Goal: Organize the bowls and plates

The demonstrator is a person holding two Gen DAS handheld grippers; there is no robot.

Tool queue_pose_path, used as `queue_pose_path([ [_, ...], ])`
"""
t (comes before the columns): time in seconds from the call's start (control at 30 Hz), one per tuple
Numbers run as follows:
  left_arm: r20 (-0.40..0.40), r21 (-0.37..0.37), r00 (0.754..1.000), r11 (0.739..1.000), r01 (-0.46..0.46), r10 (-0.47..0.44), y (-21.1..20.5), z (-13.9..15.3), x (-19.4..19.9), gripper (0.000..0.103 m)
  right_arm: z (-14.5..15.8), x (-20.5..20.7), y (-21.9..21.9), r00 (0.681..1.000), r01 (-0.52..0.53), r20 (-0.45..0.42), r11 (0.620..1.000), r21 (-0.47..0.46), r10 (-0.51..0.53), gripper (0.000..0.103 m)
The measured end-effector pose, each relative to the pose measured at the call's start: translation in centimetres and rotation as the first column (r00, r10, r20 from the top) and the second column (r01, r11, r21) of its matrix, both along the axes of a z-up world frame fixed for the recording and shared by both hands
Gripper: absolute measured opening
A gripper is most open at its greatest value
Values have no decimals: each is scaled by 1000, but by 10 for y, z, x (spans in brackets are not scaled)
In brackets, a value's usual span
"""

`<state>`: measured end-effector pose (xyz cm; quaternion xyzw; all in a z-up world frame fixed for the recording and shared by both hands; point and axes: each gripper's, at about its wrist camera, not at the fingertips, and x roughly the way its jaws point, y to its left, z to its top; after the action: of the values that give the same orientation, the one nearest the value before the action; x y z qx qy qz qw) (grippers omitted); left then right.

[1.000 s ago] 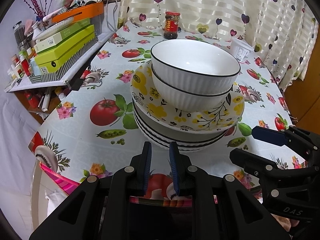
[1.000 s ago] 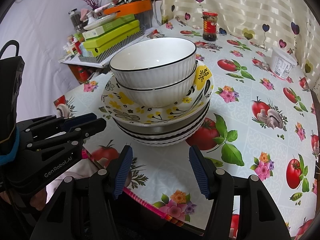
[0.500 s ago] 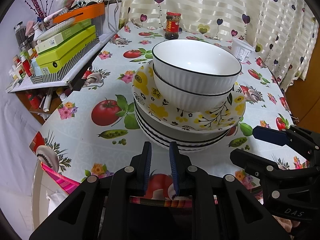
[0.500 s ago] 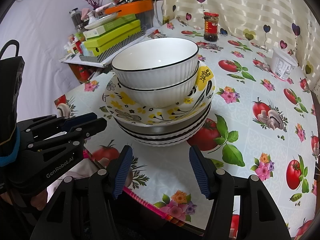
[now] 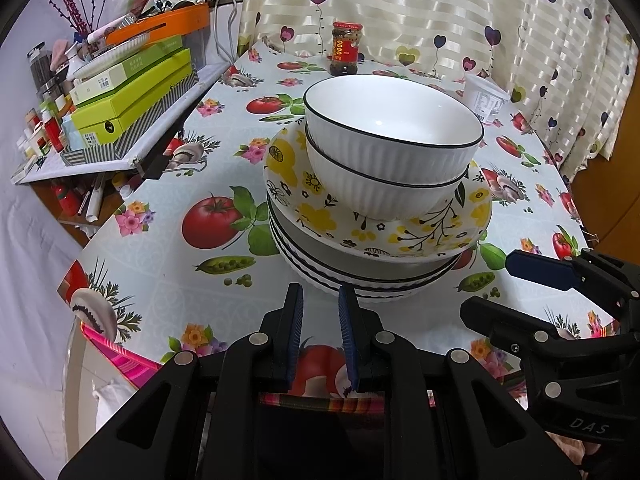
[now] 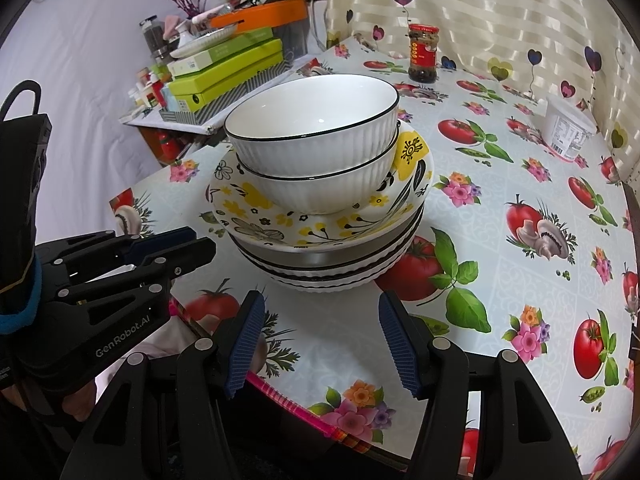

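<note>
Two white ribbed bowls (image 5: 392, 140) with black rims sit nested on a yellow-flowered plate (image 5: 320, 216), which lies on a stack of white black-rimmed dishes (image 5: 360, 280). The same stack shows in the right wrist view: bowls (image 6: 316, 148), flowered plate (image 6: 280, 220), lower dishes (image 6: 332, 276). My left gripper (image 5: 320, 308) is nearly shut with a narrow gap, empty, just in front of the stack. My right gripper (image 6: 320, 332) is open and empty, in front of the stack at the table's near edge.
A red-lidded sauce jar (image 5: 346, 50) and a white plastic tub (image 5: 484, 98) stand at the back by the curtain. A side shelf with green boxes (image 5: 132, 96) and an orange tray is on the left. The table's front edge (image 6: 320, 412) is right below the grippers.
Both grippers have drifted slightly back from the stack. Jaws are unchanged and the dishes have not moved.
</note>
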<state>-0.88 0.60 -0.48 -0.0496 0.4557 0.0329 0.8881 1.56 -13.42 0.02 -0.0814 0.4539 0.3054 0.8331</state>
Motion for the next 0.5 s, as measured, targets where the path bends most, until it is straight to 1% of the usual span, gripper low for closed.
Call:
queue_pose_path([
  [0.5, -4, 1, 1000, 1000, 0, 0, -1, -1, -1, 19, 0, -1, -1, 1000, 0, 0, 1000, 1, 0, 60],
])
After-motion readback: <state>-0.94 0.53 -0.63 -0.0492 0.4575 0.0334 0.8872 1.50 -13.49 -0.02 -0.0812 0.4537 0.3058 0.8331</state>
